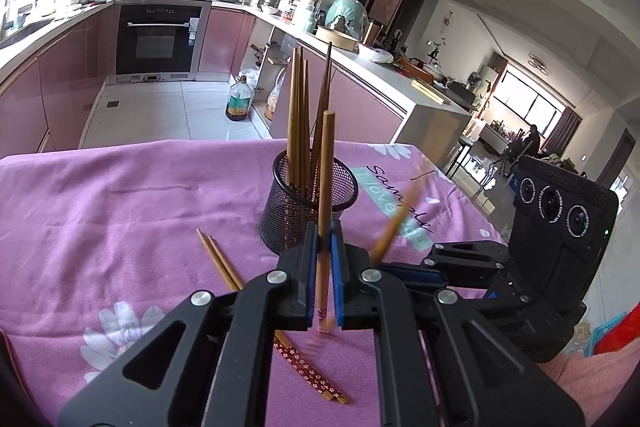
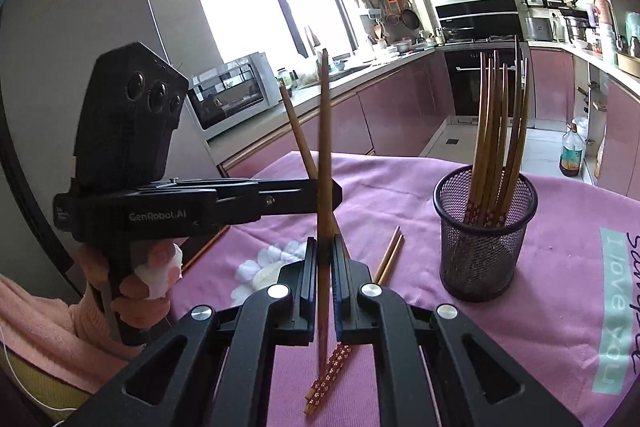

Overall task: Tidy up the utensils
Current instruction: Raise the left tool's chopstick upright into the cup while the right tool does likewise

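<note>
While a black wire-mesh cup [image 2: 485, 227] of brown wooden chopsticks [image 2: 498, 131] is waiting on the pink floral tablecloth [image 2: 560, 307], the left gripper [image 1: 325, 239] and right gripper [image 2: 325, 247] are each clamping one upright chopstick; lowering tip-first should avoid snagging the rim.

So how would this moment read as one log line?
left tongs: shut on brown wooden chopstick | right tongs: shut on chopstick | black mesh cup: holds chopsticks
</note>
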Tool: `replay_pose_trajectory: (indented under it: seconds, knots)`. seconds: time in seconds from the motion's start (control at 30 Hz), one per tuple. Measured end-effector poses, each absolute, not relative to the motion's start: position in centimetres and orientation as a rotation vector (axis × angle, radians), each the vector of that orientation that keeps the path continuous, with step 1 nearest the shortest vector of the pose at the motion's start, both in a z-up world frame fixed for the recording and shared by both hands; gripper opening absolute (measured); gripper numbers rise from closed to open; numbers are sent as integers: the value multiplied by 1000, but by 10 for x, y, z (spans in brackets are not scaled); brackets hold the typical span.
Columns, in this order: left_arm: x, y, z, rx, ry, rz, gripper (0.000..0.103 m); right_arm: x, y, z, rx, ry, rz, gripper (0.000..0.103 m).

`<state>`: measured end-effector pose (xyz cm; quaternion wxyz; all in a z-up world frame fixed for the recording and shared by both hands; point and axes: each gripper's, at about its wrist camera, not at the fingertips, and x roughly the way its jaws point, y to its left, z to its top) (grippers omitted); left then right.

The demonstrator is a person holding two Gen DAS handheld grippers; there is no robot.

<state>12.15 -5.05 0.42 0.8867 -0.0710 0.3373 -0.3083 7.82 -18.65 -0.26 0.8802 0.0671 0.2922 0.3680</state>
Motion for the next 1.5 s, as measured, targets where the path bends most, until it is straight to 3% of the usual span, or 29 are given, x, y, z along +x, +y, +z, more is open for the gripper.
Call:
replay_pose_trajectory:
  seconds: [0.33, 0.8, 1.17, 1.5]
  knots:
    - [122, -47, 18, -136, 665, -624, 7, 79, -210, 16, 159, 552, 697, 5]
    - [119, -43, 85, -110, 512, -616, 7, 83, -264, 67, 170, 415, 573, 5]
    - [129, -53, 131, -109, 412, -600, 7, 110, -266, 73, 127, 409, 511, 5]
    - [158, -80, 111, -105, 468, -592, 7, 140, -256, 57, 95, 487, 489, 5]
